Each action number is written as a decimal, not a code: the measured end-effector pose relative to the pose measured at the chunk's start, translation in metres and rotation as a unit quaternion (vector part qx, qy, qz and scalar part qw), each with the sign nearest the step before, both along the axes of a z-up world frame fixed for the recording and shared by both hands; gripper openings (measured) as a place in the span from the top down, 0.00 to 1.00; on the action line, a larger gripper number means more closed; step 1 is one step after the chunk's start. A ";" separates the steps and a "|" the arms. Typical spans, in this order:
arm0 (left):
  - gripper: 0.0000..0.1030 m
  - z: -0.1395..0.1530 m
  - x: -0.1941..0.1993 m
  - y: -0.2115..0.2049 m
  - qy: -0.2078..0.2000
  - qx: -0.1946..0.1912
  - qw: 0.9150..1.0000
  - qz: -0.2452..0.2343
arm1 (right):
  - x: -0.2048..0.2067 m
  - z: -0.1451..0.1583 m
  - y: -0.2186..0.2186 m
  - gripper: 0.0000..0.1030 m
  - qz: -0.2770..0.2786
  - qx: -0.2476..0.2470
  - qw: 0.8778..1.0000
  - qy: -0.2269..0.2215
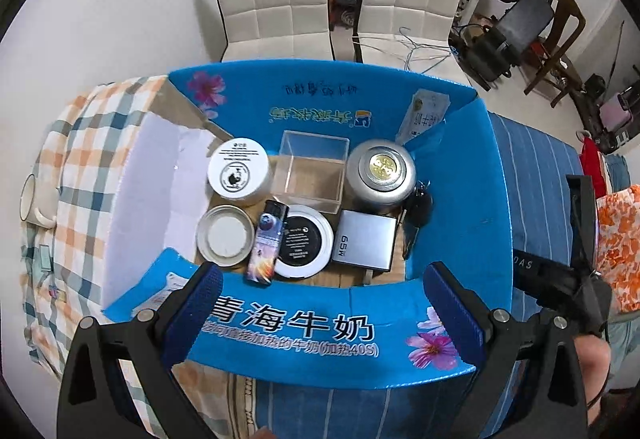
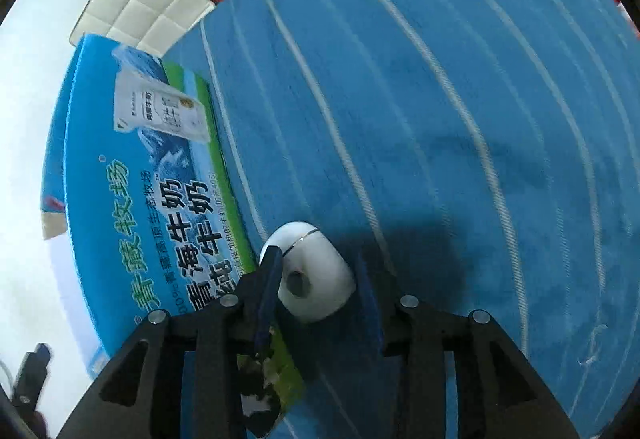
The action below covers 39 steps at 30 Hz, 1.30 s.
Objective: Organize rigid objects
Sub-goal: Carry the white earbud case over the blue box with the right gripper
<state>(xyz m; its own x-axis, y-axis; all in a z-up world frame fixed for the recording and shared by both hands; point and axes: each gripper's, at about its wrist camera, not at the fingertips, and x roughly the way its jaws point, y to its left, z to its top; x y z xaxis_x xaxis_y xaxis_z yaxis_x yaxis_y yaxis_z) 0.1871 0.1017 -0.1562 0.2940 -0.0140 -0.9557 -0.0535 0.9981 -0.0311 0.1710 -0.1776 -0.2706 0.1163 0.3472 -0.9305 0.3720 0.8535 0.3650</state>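
case [image 2: 310, 275], white and egg-shaped, lies on the blue cloth [image 2: 460, 119] between the right gripper [image 2: 316, 279] jaws, half-closed, grip uncertain; box [image 2: 140, 179] just left. left gripper [image 1: 326, 299] hangs wide open, empty, above it.

the blue carton [image 1: 452, 175] is showing as printed cardboard with a slightly glossy face; the clear box [image 1: 312, 169] is looking like smooth transparent plastic; the round tin [image 1: 382, 173] is presenting brushed silver metal with a shiny gold centre; the grey charger [image 1: 366, 239] is appearing matt; the blue striped cloth [image 2: 460, 119] is reading as soft, napped fabric; the white oval object [image 2: 316, 279] is looking smooth and semi-gloss; the finger pads [image 1: 454, 303] are showing ribbed blue rubber.
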 end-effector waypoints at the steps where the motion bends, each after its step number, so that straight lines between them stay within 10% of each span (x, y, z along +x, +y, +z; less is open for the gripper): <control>1: 0.00 -0.002 0.001 -0.001 0.002 -0.001 1.000 -0.001 | 0.001 -0.002 -0.001 0.58 0.001 0.011 1.000 0.002; 20: 0.00 -0.010 0.000 -0.029 0.012 0.001 1.000 -0.020 | -0.014 -0.018 -0.025 0.69 -0.024 0.137 0.990 -0.012; 26: 0.00 -0.011 -0.001 -0.029 0.014 0.001 1.000 -0.015 | -0.015 -0.030 -0.038 0.46 -0.083 0.198 0.977 -0.018; 28: 0.00 -0.012 -0.001 -0.030 0.015 0.004 1.000 -0.016 | -0.013 -0.024 -0.039 0.67 -0.060 0.164 0.984 -0.014; 39: 0.00 -0.012 -0.003 -0.033 0.011 0.015 1.000 -0.024 | -0.037 0.039 -0.026 0.75 -0.018 0.031 0.998 -0.053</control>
<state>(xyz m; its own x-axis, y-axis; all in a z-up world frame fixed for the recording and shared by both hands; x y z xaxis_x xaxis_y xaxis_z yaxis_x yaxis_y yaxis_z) 0.1840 0.0683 -0.1686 0.2732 0.0016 -0.9619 -0.0060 1.0000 0.0000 0.1343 -0.2036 -0.2313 0.2267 0.3971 -0.8893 0.3578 0.8153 0.4552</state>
